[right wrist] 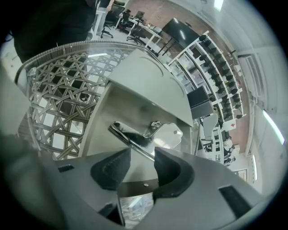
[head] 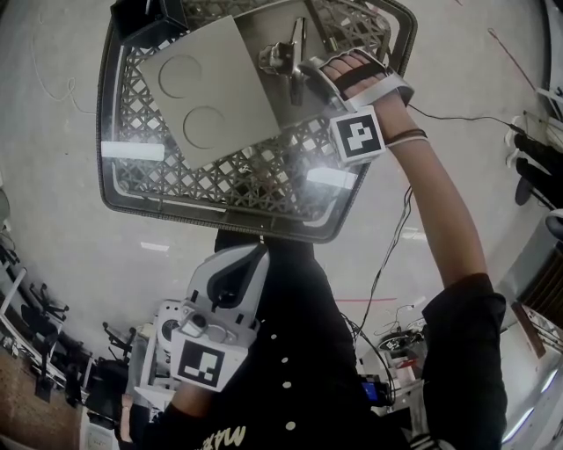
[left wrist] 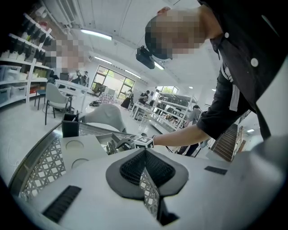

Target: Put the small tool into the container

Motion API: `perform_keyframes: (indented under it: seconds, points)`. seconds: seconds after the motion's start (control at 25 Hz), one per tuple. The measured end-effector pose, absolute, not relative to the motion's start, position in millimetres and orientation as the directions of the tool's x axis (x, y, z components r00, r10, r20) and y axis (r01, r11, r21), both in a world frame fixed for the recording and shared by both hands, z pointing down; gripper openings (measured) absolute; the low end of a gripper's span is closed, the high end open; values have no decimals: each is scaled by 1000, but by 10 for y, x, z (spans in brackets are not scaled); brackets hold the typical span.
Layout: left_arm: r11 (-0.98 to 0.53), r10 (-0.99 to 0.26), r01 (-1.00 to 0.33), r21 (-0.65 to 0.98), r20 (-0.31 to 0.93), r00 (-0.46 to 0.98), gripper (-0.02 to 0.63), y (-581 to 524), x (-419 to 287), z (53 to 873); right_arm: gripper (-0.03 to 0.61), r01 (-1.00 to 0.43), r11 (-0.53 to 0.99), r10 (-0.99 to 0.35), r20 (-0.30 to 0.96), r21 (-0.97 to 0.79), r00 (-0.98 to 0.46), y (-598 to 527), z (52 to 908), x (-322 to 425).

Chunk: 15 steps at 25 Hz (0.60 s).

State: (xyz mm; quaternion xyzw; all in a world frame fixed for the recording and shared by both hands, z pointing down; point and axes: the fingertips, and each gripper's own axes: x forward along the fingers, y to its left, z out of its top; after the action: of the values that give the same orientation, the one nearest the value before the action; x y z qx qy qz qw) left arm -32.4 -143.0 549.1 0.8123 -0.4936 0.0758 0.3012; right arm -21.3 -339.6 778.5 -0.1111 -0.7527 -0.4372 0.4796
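Note:
The small tool (head: pixel 283 54) is a shiny metal piece with a long handle. It lies on the floor of the grey container (head: pixel 273 101) inside the mesh basket (head: pixel 132 180). My right gripper (head: pixel 303 72) reaches down over it. In the right gripper view the tool (right wrist: pixel 148 134) runs with its handle into the gap of the right gripper (right wrist: pixel 142 167). The handle's end sits against the right pad (right wrist: pixel 173 173), and the left pad stands clear of it. My left gripper (head: pixel 230 279) hangs low near the person's body, its jaws closed tip to tip (left wrist: pixel 145 155) on nothing.
A white board (head: pixel 207 92) with two round marks lies tilted in the basket, beside the container and partly over it. A black box (head: pixel 141 16) stands in the basket's far corner. Cables run across the floor on the right. Shelves and office chairs stand farther off.

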Motion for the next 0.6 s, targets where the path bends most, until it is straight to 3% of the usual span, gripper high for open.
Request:
perform_keyframes:
  seconds: [0.12, 0.32, 0.6]
  points:
    - [-338, -758, -850, 405, 418, 501, 26, -1416, -324, 5468, 164, 571, 599, -261, 811, 561, -523, -3375, 7752, -204]
    - [-362, -768, -856, 369, 402, 498, 26, -1452, -353, 5294, 14, 495, 628, -325, 781, 600, -534, -3418, 7531, -132]
    - [-388, -783, -842, 375, 347, 516, 26, -1580, -445, 4876, 12, 289, 747, -358, 729, 598, -584, -3447, 6733, -119]
